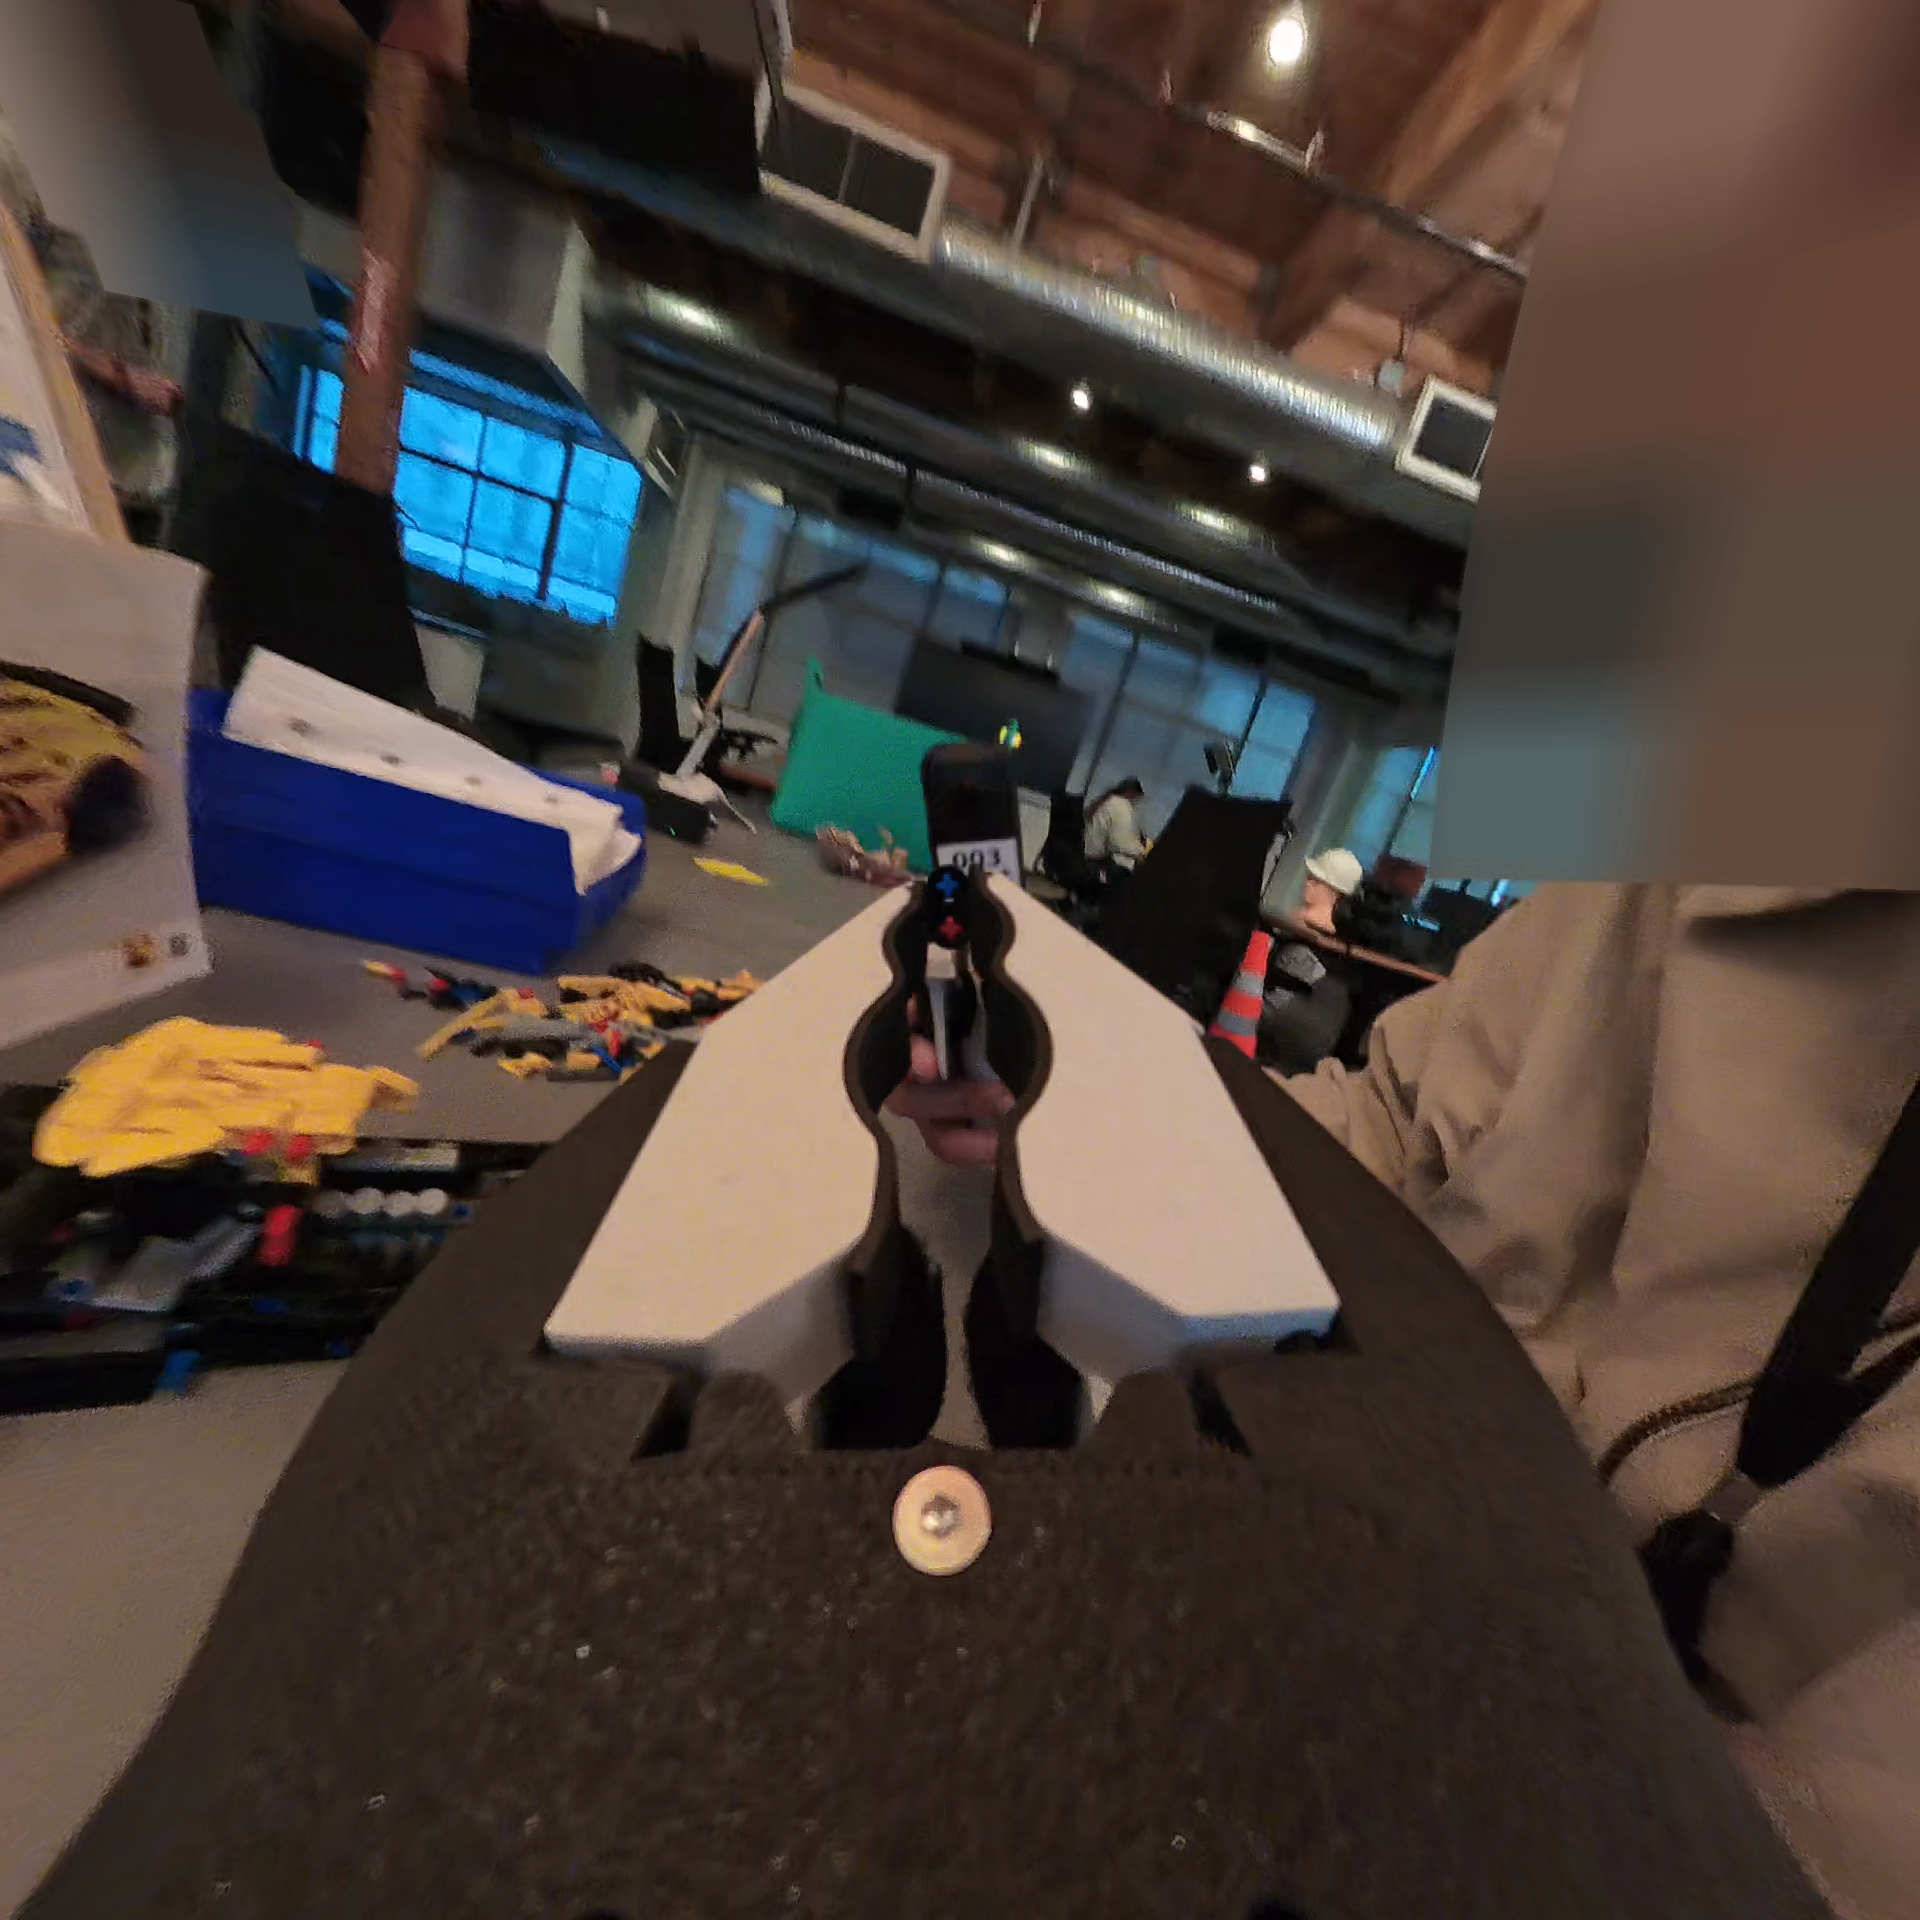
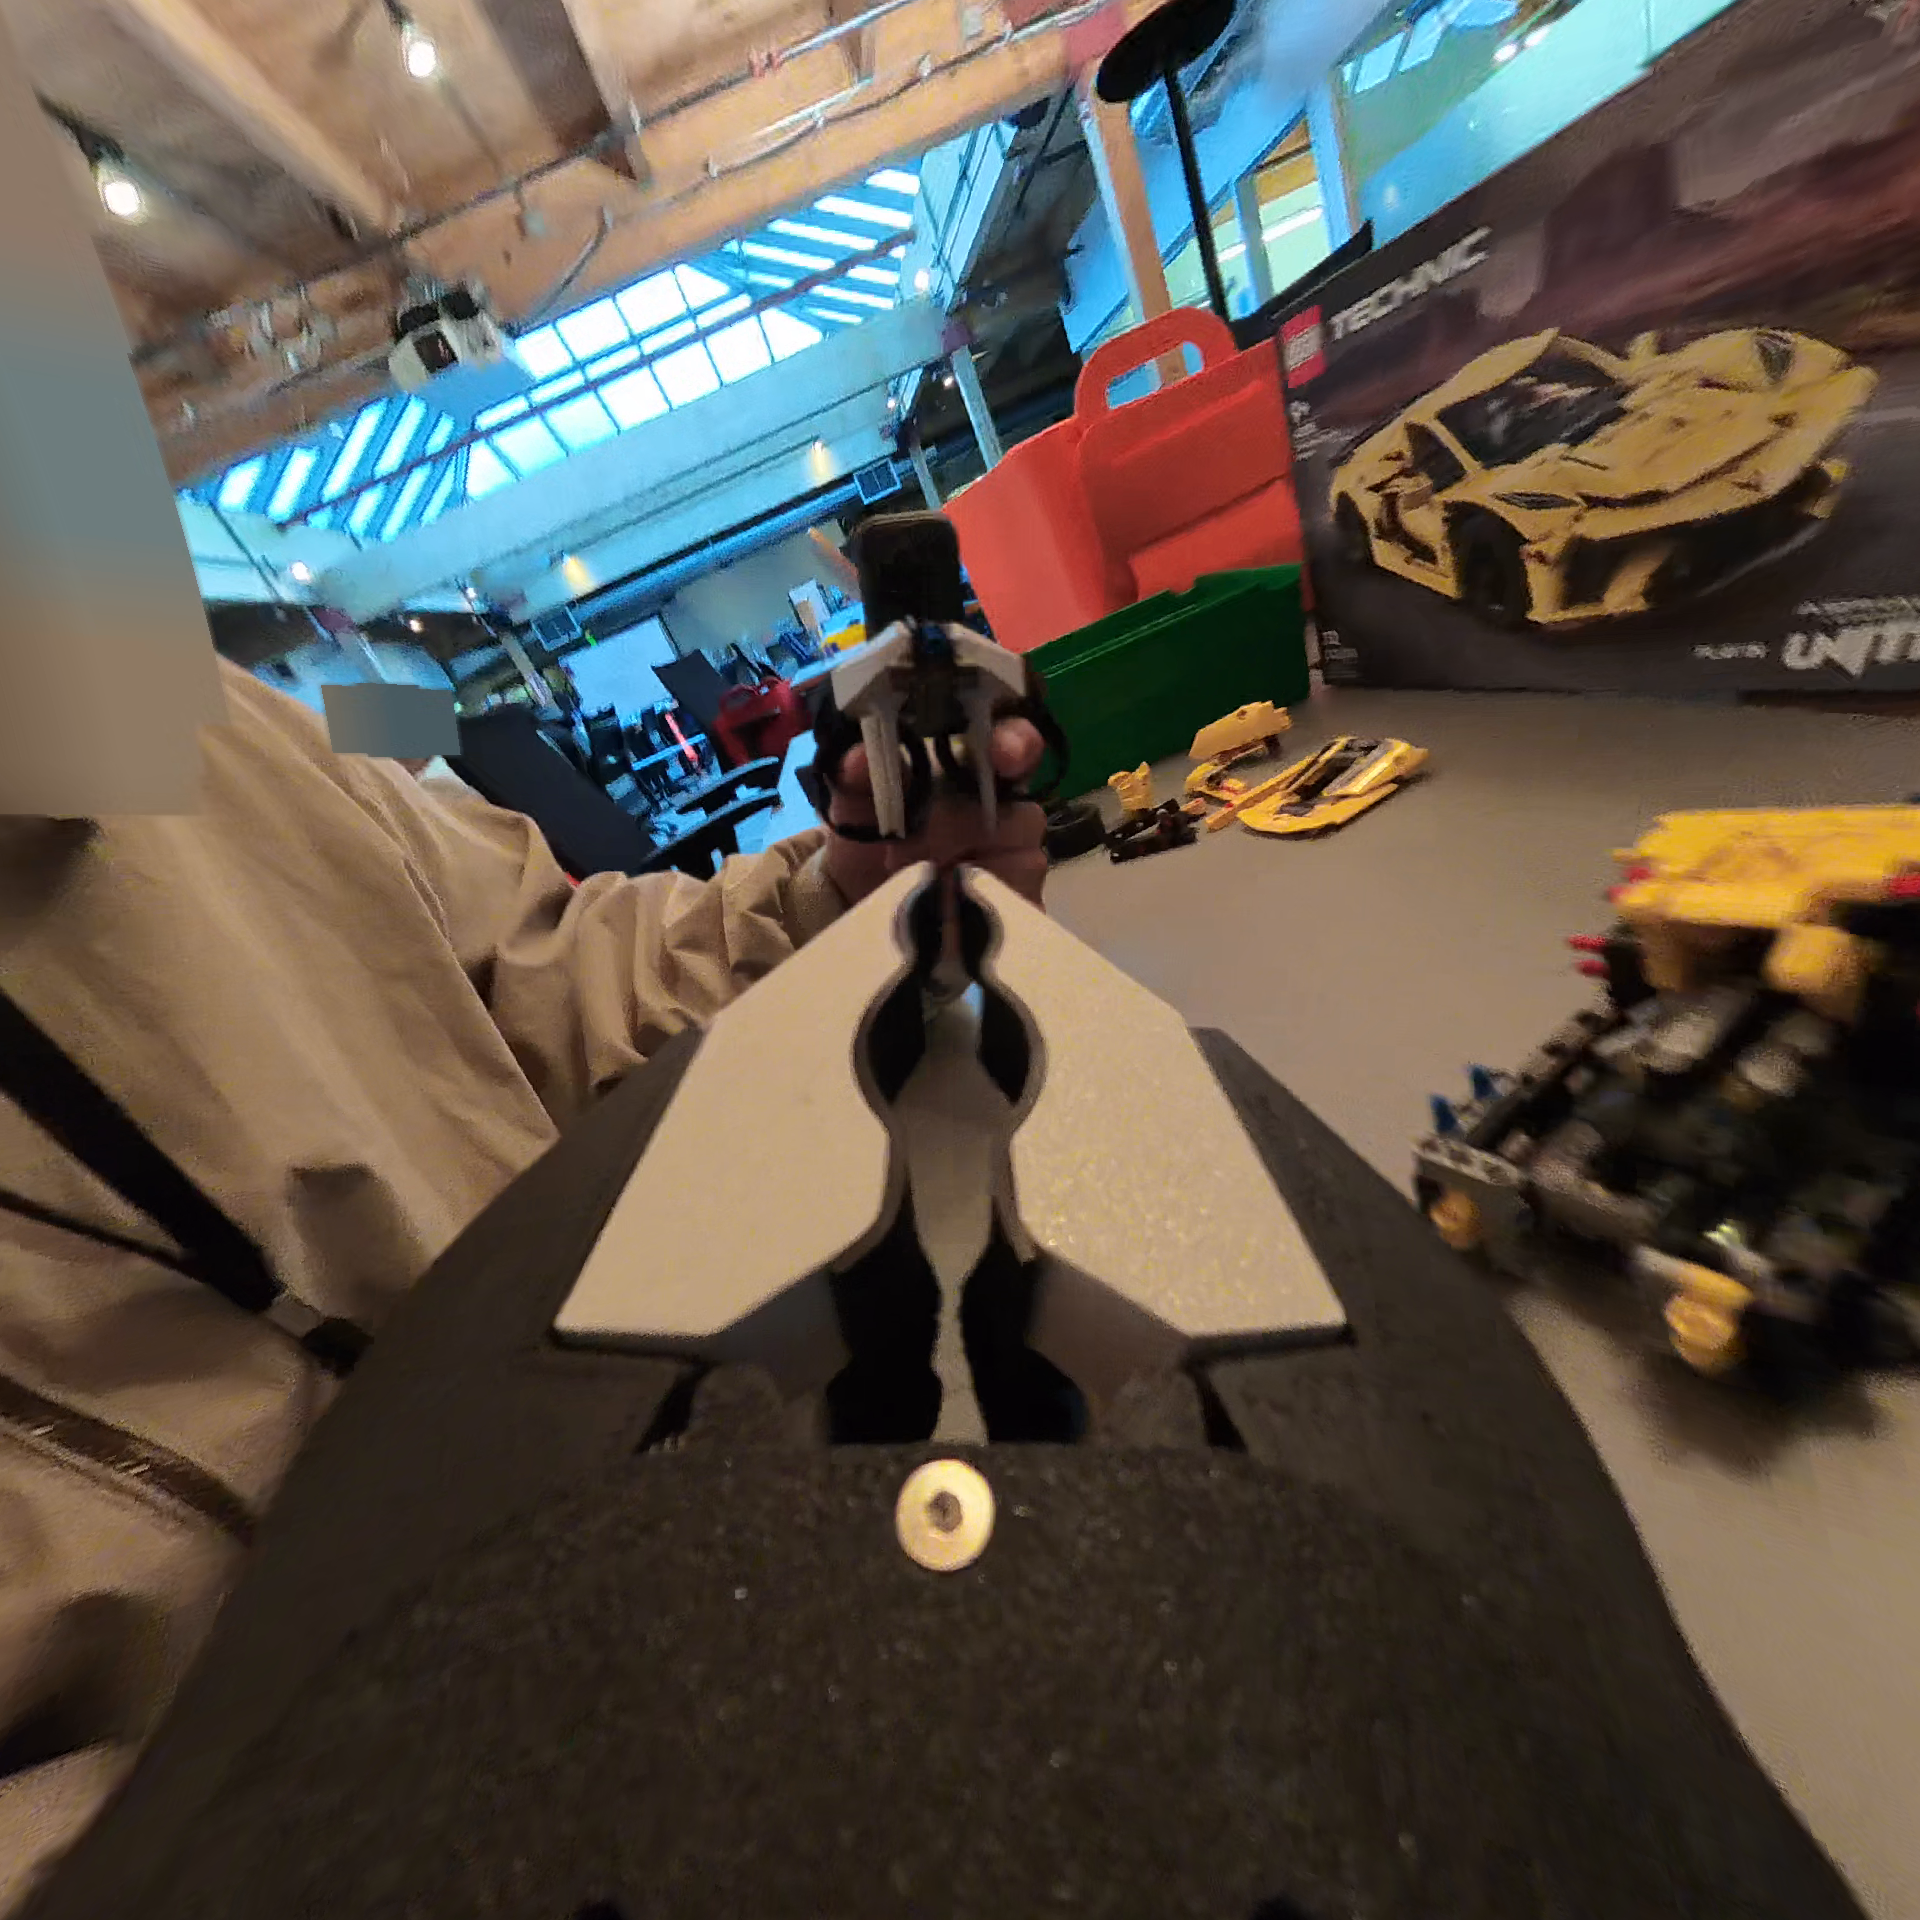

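Note:
My left gripper [image 1: 948,906] is shut on a small black toy-brick piece [image 1: 947,908] with a blue and a red cross-shaped pin end. The right wrist view shows this gripper [image 2: 928,717] head-on, raised in a hand, with the black piece [image 2: 925,675] between its white fingers [image 2: 883,727]. My right gripper [image 2: 942,883] is shut, its tips just below the left gripper. In the left wrist view only the right gripper's black body with a white label [image 1: 971,821] shows, just beyond my left tips. A hand [image 1: 951,1112] shows through the gap.
A blue bin [image 1: 405,831], yellow bricks [image 1: 208,1081], loose parts [image 1: 592,1013] and a box [image 1: 83,779] lie left. A car-picture box [image 2: 1590,468], red container [image 2: 1143,488], green bin [image 2: 1174,665], yellow panels [image 2: 1309,779] and a part-built model [image 2: 1714,1091] are on the grey table [image 2: 1299,987]. The beige sleeve [image 2: 416,987] is close. The gap from one gripper's tips to the other's is roughly 10 cm.

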### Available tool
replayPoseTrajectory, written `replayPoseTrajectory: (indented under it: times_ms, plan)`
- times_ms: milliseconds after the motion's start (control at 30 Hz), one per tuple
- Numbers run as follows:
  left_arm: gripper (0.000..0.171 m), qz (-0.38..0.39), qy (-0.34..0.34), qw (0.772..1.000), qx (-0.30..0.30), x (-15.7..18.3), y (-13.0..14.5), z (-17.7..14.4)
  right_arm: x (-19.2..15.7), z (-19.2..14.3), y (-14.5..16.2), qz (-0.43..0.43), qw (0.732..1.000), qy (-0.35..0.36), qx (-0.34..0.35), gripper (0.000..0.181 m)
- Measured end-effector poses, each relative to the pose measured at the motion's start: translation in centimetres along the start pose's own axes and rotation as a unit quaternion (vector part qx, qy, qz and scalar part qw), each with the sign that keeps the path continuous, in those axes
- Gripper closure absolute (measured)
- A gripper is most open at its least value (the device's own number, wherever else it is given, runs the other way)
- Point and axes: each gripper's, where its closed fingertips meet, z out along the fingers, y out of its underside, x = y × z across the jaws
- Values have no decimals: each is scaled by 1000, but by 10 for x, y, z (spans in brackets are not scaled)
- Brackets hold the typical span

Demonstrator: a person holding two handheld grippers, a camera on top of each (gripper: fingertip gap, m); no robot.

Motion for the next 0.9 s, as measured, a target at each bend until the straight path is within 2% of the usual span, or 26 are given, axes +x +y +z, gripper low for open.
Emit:
replayPoseTrajectory:
  times_ms: [67,133,167,233,267,433,600,900]
  plan:
    - [165,-35,22,999,-18,7,16,12,-10,23,7,-54,999,2,5,153]
    - [165,-52,40,997,-44,15,32,22,-16,30,10,-120,993,18,-7,146]
    - [165,-54,47,996,-59,19,39,26,-17,27,2,-137,990,33,11,146]
    - [165,-38,50,996,-70,23,46,30,-17,13,-13,-137,988,42,65,164]
    - [165,-23,48,996,-73,25,48,32,-13,10,-10,-123,990,41,58,170]
    - [164,22,49,996,-66,31,48,33,-24,21,5,-84,996,-7,16,170]
    - [165,41,44,995,-79,30,52,34,-28,25,7,-70,997,-23,18,174]
    - [165,18,54,996,-68,35,54,37,-32,24,6,-72,996,-32,36,178]
